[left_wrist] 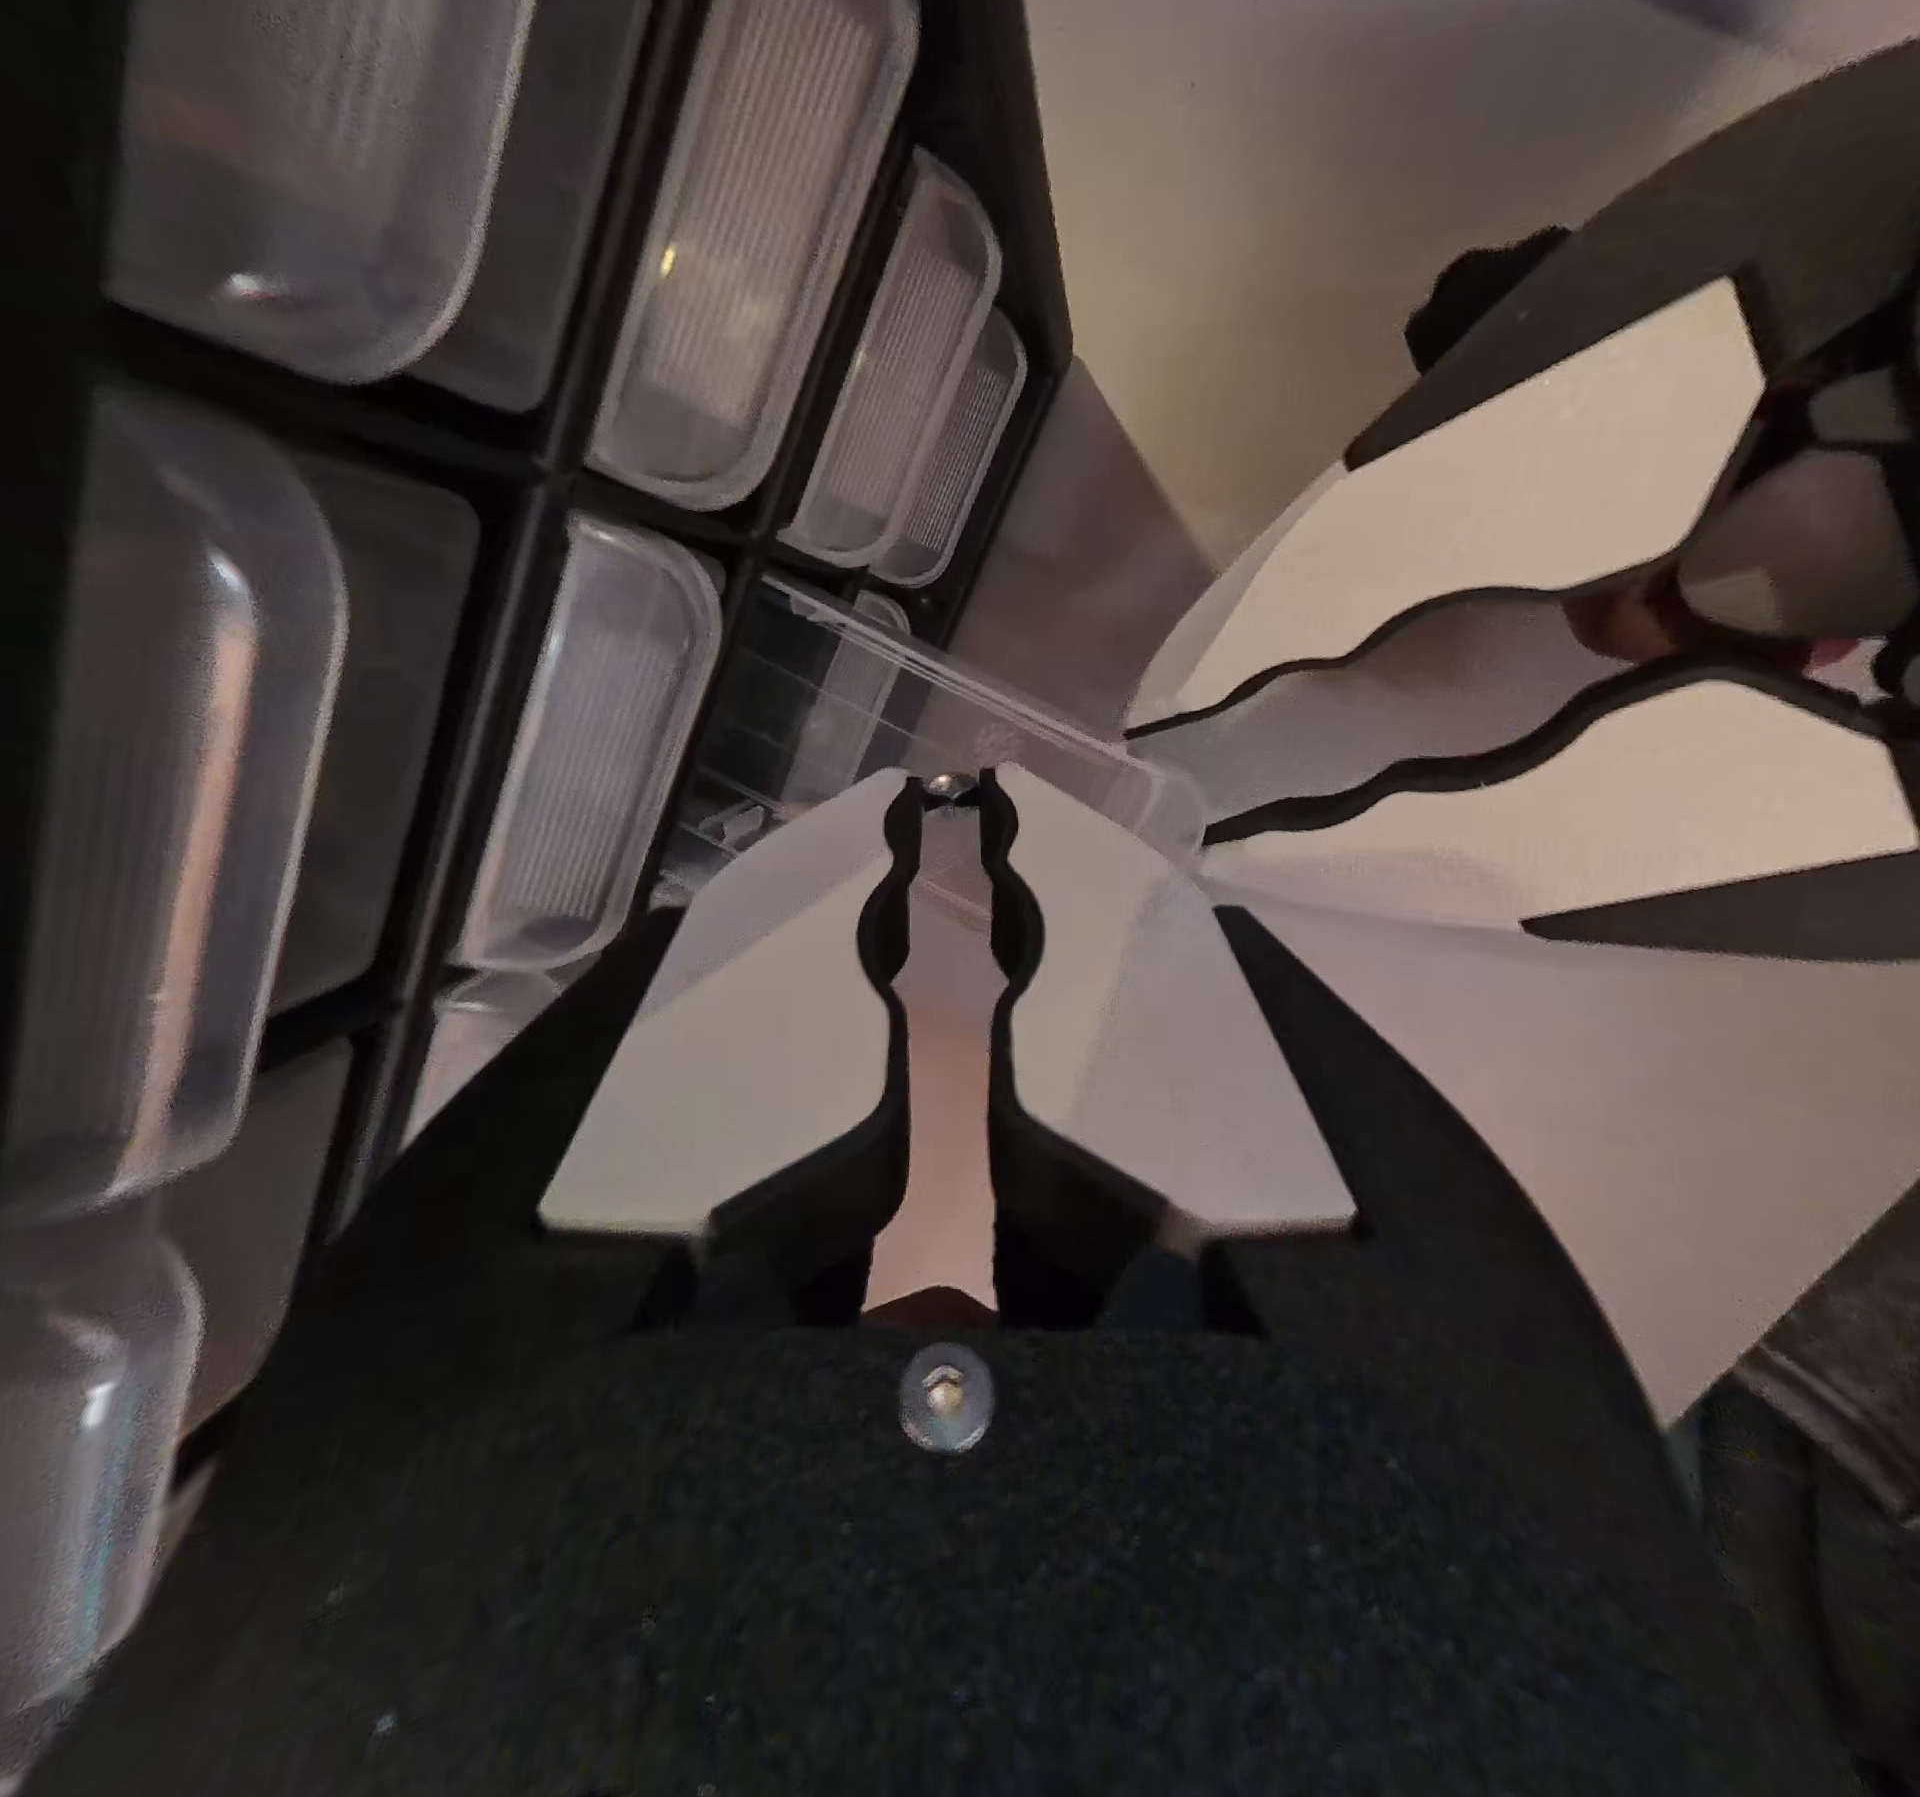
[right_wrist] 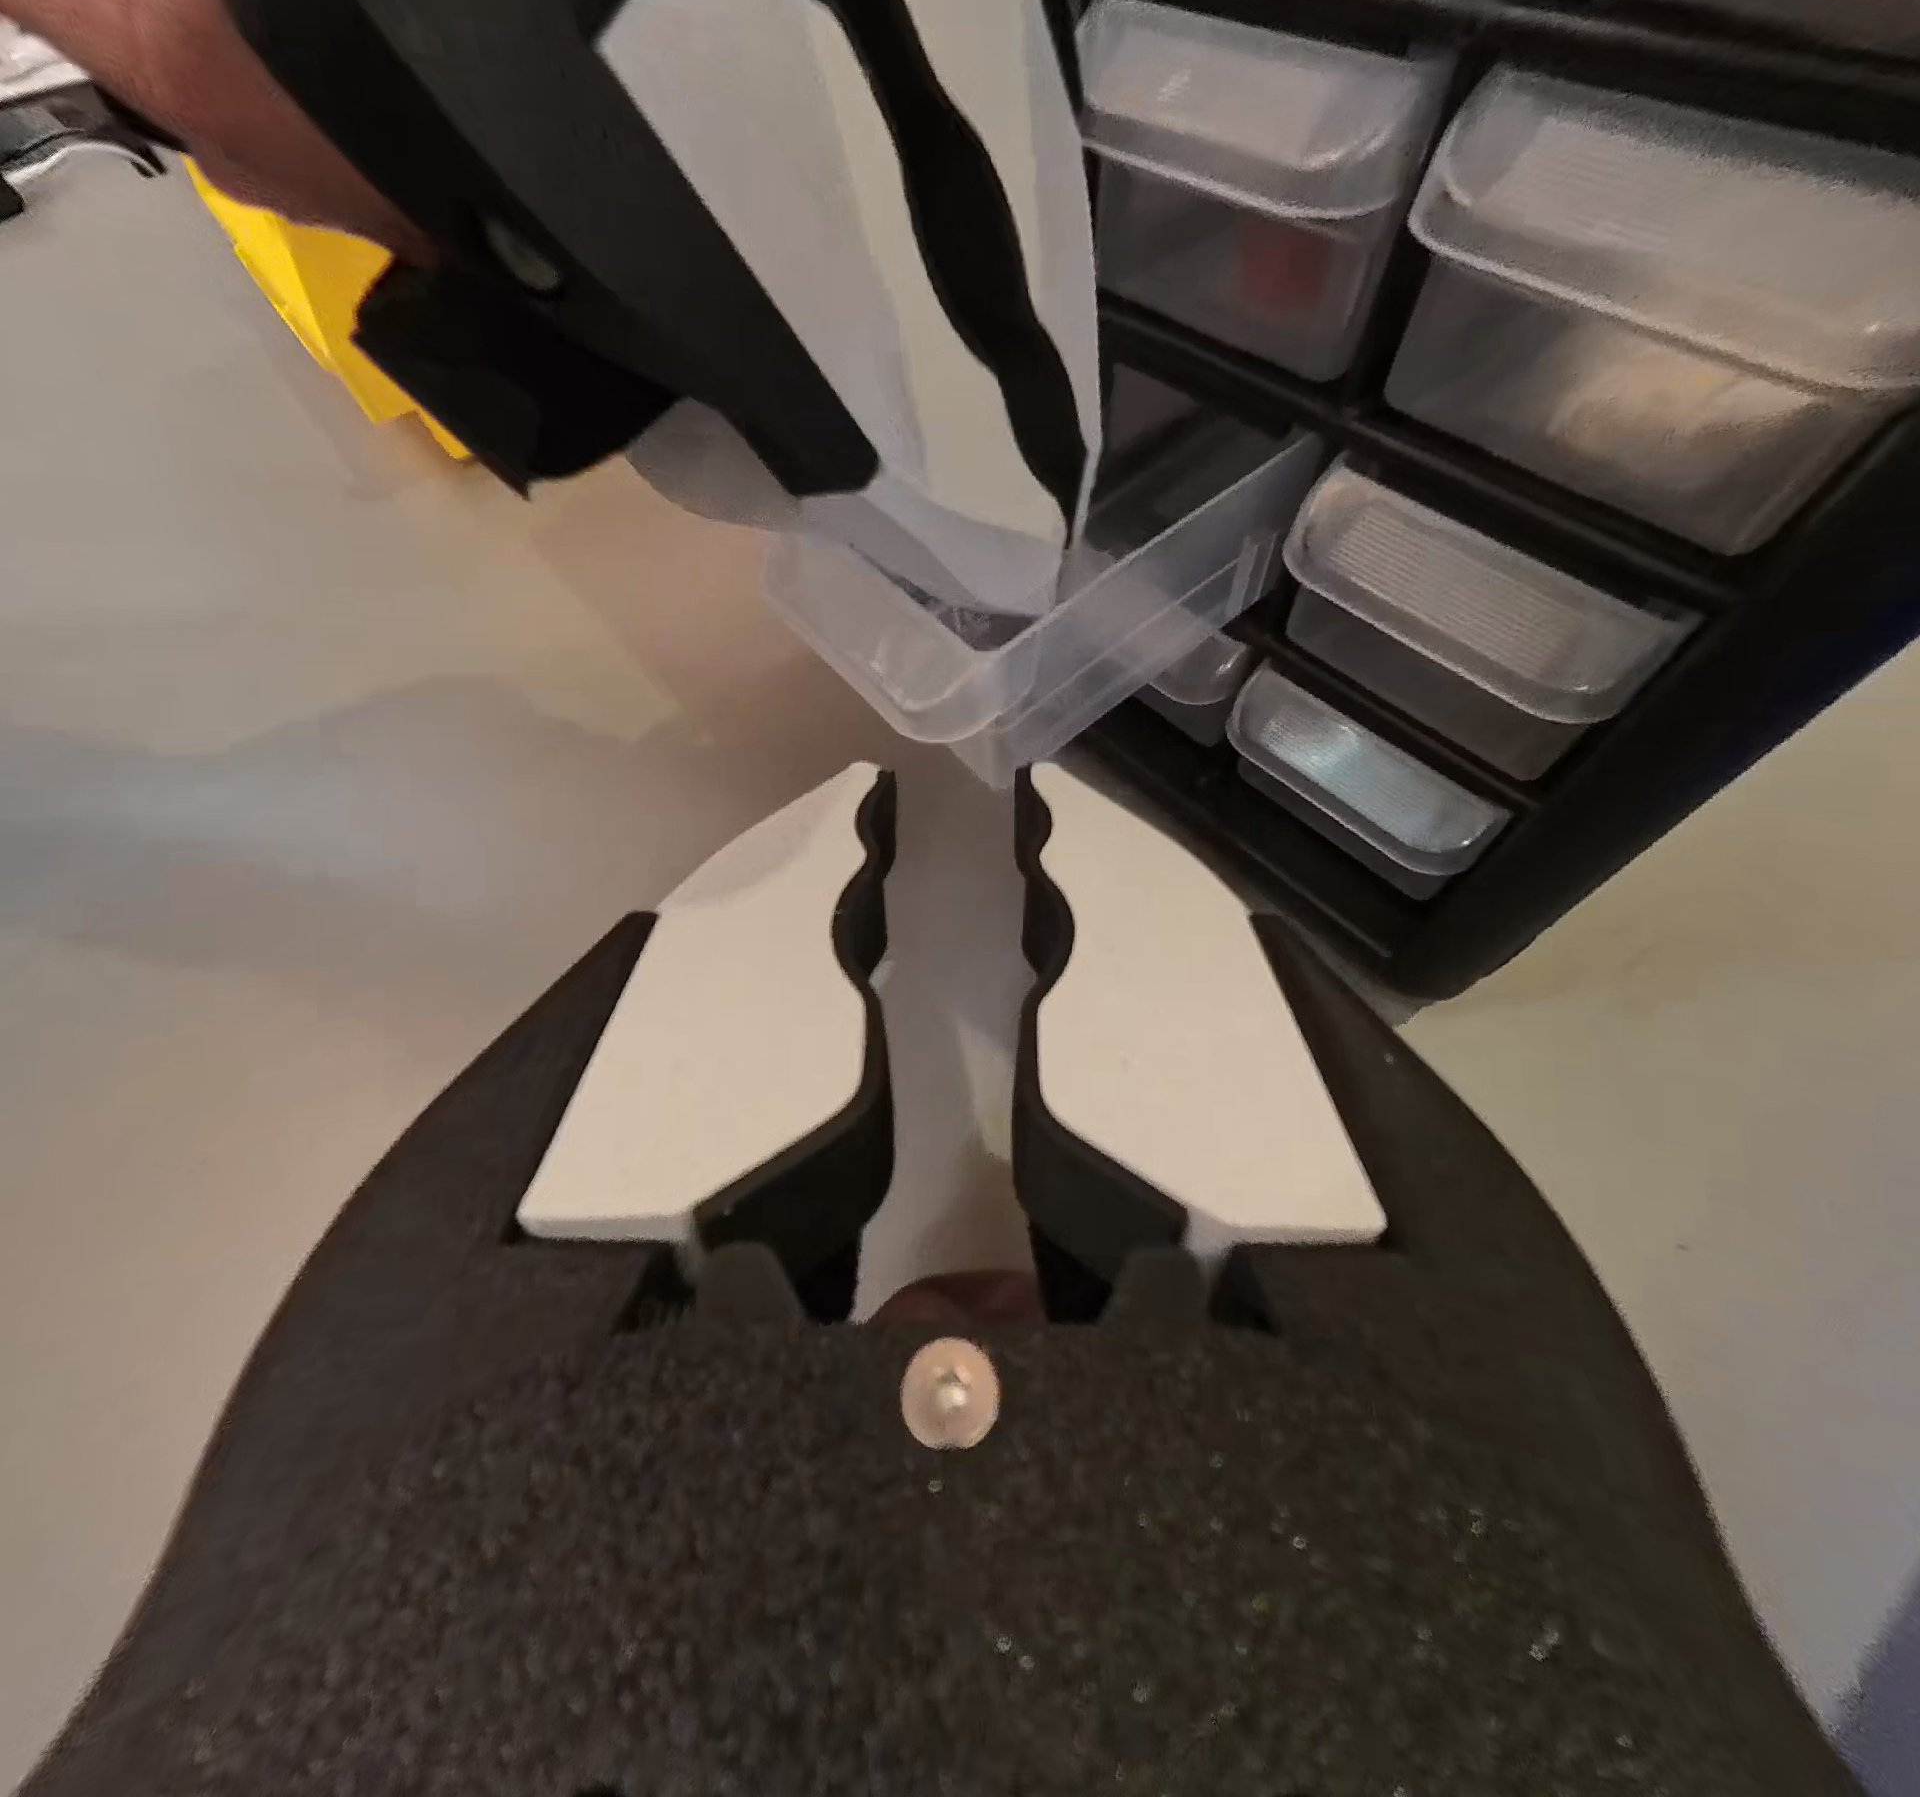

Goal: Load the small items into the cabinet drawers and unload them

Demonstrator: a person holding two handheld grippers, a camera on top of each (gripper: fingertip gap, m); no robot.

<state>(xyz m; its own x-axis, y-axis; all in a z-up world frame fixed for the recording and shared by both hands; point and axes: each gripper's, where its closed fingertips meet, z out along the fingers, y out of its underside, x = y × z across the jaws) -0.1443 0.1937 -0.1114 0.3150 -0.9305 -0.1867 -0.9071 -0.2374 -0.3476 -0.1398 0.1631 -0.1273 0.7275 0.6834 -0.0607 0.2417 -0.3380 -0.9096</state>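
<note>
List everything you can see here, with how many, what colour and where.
Drawer cabinet: one, black frame, on the table at right.
Closed drawers: several, clear plastic, in the cabinet's slots.
Open drawer: one, clear, pulled out toward both grippers.
Small metal item: one, silvery, pinched at the left gripper's tips over the open drawer.
Yellow object: one, on the table behind the left gripper.
Table: one, pale grey.
Left gripper: black, shut on the item.
Right gripper: black, slightly apart, holding the drawer's front.
</note>
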